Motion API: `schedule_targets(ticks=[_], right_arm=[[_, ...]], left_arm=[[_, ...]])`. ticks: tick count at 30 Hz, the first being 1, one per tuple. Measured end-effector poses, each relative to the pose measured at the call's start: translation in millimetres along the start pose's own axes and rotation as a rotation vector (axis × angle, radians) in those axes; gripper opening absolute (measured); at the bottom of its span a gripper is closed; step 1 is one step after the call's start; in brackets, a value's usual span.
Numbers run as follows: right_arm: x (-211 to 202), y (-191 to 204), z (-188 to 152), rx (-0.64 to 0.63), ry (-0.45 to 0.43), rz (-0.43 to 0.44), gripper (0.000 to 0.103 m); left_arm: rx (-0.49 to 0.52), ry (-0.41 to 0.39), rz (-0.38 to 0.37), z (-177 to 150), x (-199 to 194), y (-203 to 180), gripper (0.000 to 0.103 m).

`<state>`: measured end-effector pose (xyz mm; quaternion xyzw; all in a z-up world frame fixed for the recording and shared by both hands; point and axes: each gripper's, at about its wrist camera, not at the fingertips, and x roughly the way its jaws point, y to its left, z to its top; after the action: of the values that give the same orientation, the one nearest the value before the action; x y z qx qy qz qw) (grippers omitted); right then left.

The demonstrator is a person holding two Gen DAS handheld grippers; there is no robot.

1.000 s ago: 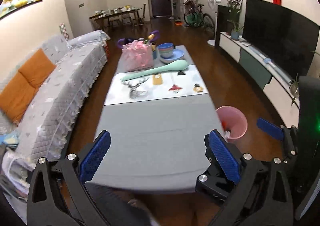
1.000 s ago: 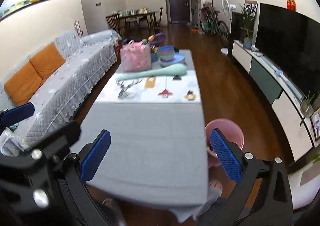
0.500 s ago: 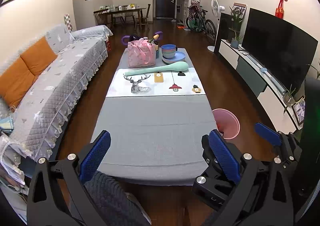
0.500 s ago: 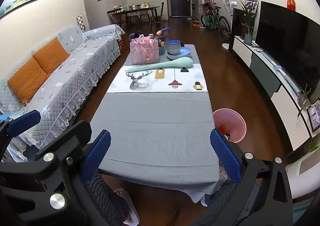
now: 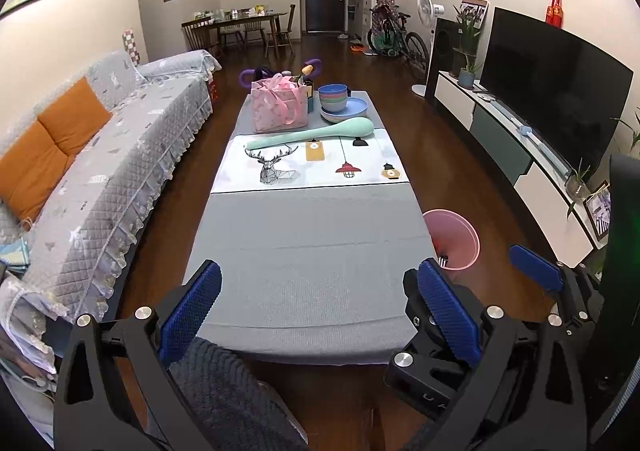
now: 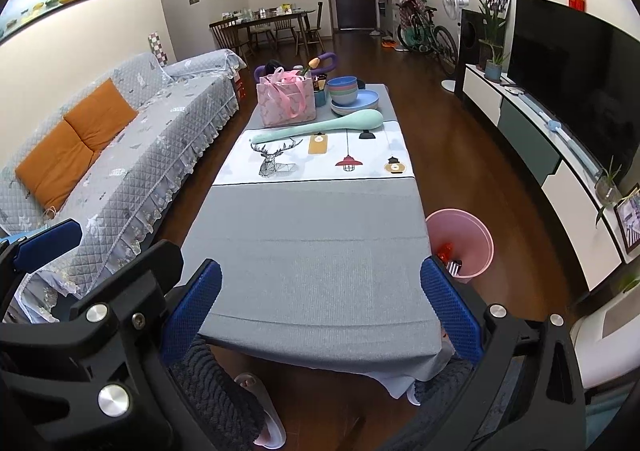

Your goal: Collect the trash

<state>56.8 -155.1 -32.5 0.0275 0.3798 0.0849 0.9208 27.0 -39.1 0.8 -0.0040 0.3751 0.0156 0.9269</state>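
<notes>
A pink trash bin (image 5: 456, 235) stands on the floor by the right side of the long grey coffee table (image 5: 312, 251); it also shows in the right wrist view (image 6: 464, 239), with red and dark scraps inside. My left gripper (image 5: 320, 303) is open and empty above the table's near end. My right gripper (image 6: 320, 299) is open and empty, level with it; its blue fingers (image 5: 532, 267) show to the right in the left wrist view. No loose trash shows on the table.
The table's far end holds a pink bag (image 5: 280, 107), stacked bowls and plates (image 5: 340, 101) and a long mint massager (image 5: 312, 133) on a printed mat. A grey sofa (image 5: 104, 179) runs along the left, a TV cabinet (image 5: 520, 155) along the right. My knees are below.
Both grippers have pulled back and risen from the table's near end. More of the table, the floor and my legs shows now. Both stay open and empty.
</notes>
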Motion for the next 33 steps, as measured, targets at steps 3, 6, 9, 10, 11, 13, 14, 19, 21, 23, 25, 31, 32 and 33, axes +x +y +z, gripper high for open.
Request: schedule_targets(ticks=[3, 6, 9, 10, 11, 13, 14, 19, 21, 23, 25, 31, 32, 33], right_arm=[[-0.2, -1.1, -0.1, 0.002, -0.001, 0.003, 0.098], [-0.3, -1.0, -0.1, 0.001, 0.000, 0.000, 0.098], [-0.1, -0.7, -0.6, 0.002, 0.003, 0.004, 0.098], [0.1, -0.4, -1.0, 0.005, 0.005, 0.008, 0.098], [0.2, 0.0, -1.7, 0.008, 0.006, 0.012, 0.098], [-0.4, -0.2, -2.5, 0.010, 0.005, 0.016, 0.098], [-0.8, 0.0, -2.7, 0.010, 0.006, 0.015, 0.098], [-3.0, 0.9, -2.3, 0.007, 0.002, 0.005, 0.098], [-3.0, 2.4, -2.4, 0.005, 0.002, 0.002, 0.098], [-3.0, 2.8, -2.5, 0.006, 0.002, 0.002, 0.098], [-2.9, 2.2, -2.4, 0.006, 0.002, 0.003, 0.098], [-4.0, 1.9, -3.6, 0.010, 0.000, 0.002, 0.098], [-4.2, 2.2, -3.7, 0.011, 0.001, 0.003, 0.098], [-4.3, 2.0, -3.8, 0.011, 0.001, 0.004, 0.098]], left_arm=[[0.000, -0.001, -0.004, -0.8, 0.9, 0.7, 0.096], [-0.001, 0.003, -0.001, -1.2, 1.4, 1.1, 0.096], [0.005, 0.006, 0.011, -1.9, 0.5, -0.4, 0.096], [0.007, 0.006, 0.013, -1.8, 0.2, -1.4, 0.096], [0.006, 0.006, 0.015, -2.0, 0.2, -1.4, 0.096], [0.004, 0.005, 0.014, -2.6, -0.4, -1.2, 0.096], [0.003, 0.004, 0.014, -2.4, -0.7, -1.2, 0.096], [0.002, 0.003, 0.007, -2.7, -1.2, -0.4, 0.096], [0.001, 0.004, 0.008, -3.0, -1.0, -0.4, 0.096], [0.002, 0.005, 0.007, -2.8, -1.5, -0.6, 0.096], [0.002, 0.003, 0.008, -2.8, -1.9, -1.0, 0.096], [0.001, 0.005, 0.008, -3.3, -1.8, -1.4, 0.096], [0.001, 0.005, 0.007, -3.4, -1.9, -1.6, 0.096], [0.003, 0.006, 0.006, -2.5, -1.9, -1.3, 0.096]])
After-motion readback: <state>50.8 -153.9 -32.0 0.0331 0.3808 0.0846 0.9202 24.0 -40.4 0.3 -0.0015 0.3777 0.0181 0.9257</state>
